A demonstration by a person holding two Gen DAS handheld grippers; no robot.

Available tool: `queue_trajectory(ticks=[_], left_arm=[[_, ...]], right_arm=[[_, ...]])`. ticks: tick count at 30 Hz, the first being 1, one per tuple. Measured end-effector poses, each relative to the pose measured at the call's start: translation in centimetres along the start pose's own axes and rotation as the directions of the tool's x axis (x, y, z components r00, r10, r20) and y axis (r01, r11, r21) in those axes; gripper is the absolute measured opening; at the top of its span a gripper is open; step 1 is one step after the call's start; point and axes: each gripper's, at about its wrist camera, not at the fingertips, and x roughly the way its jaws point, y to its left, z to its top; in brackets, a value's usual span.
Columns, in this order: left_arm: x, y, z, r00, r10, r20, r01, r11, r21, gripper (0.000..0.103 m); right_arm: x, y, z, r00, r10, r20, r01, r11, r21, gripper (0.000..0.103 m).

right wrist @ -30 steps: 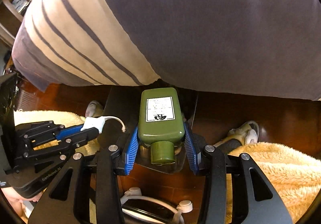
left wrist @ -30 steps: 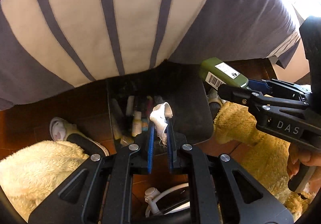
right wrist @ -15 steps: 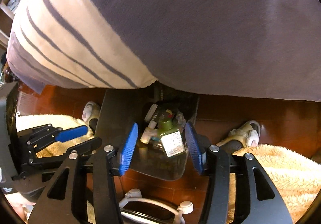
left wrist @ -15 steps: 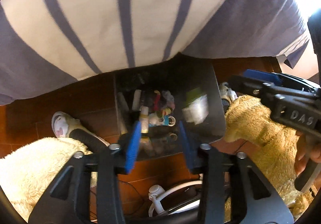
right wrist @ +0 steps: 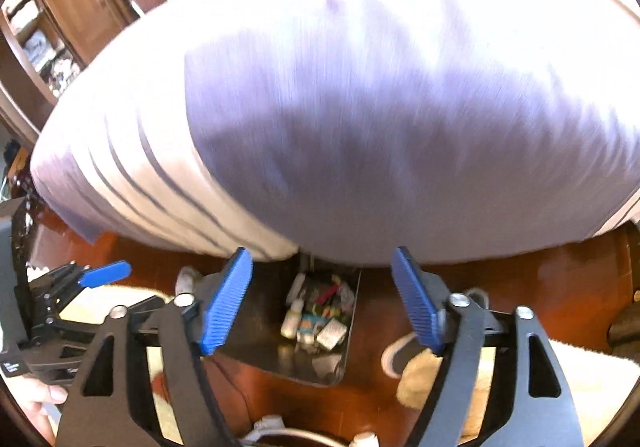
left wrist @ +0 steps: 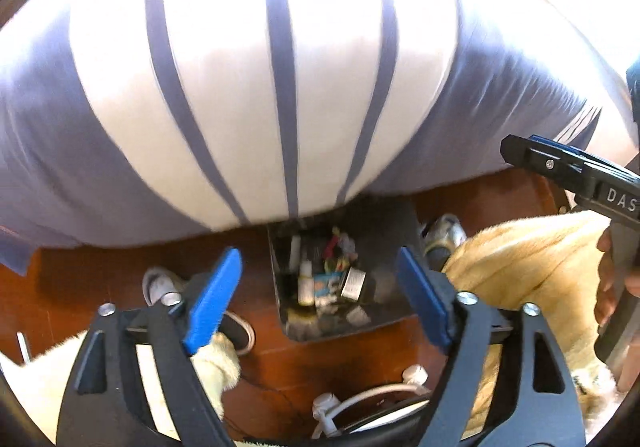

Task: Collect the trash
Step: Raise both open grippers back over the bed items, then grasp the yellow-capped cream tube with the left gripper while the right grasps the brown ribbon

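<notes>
Step in hand: both tools hang over the bin [left wrist: 394, 235] with nothing in them, so I take this for the end of a drop; more rubbish would have to be fetched next.
Left gripper [left wrist: 320, 297]: blue pads spread wide and opening further, nothing between them, the bin straight below and ahead.
Right gripper [right wrist: 322, 301]: the same, jaws parting, empty, aimed down at the bin from the other side.
Trash: a heap of small bottles and wrappers [left wrist: 326, 281] lies in the bottom of the bin, under both tools; a small dark bottle with a pale label [right wrist: 331, 331] is on top of it.
Next move: I would say each tool needs to swing away from the bin and find another loose piece; none shows outside the bin from here.
Around: striped bedding [left wrist: 280, 87] bulges just beyond the bin and overhangs its far edge; fluffy cream rugs [left wrist: 532, 259] lie to either side of the tools, with slippers [left wrist: 444, 233] beside the bin.
In the way: the overhanging bedding narrows the opening, and white cables [left wrist: 360, 395] trail on the wooden floor [left wrist: 80, 279] directly under the tools.
</notes>
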Motion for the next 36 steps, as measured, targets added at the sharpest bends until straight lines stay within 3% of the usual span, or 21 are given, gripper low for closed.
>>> queue_trajectory(ticks=[9, 16, 23, 34, 36], left_arm=[[-5.5, -0.1, 5.6, 0.989, 0.037, 0.146, -0.040, 0.999, 0.022, 0.086], [-7.1, 0.4, 11.7, 0.968, 0.086, 0.236, -0.096, 0.995, 0.029, 0.091], [-5.5, 1.7, 18.5, 0.963, 0.101, 0.250, -0.116, 0.992, 0.045, 0.091], [-2.1, 3.0, 26.2, 0.968, 0.094, 0.231, -0.111, 0.992, 0.058, 0.091], [-1.6, 3.0, 27.0, 0.970, 0.086, 0.228, -0.101, 0.993, 0.058, 0.091]], right_arm=[[-4.5, 0.7, 6.5, 0.988, -0.012, 0.153, 0.020, 0.999, -0.049, 0.082], [-4.4, 1.6, 14.0, 0.968, -0.053, 0.244, 0.080, 0.991, -0.103, 0.085], [1.0, 2.2, 23.2, 0.975, -0.026, 0.220, 0.050, 0.993, -0.107, 0.085], [8.2, 2.6, 30.8, 0.984, -0.066, 0.167, 0.084, 0.991, -0.104, 0.084], [9.2, 2.6, 31.3, 0.987, -0.070, 0.147, 0.086, 0.991, -0.104, 0.074]])
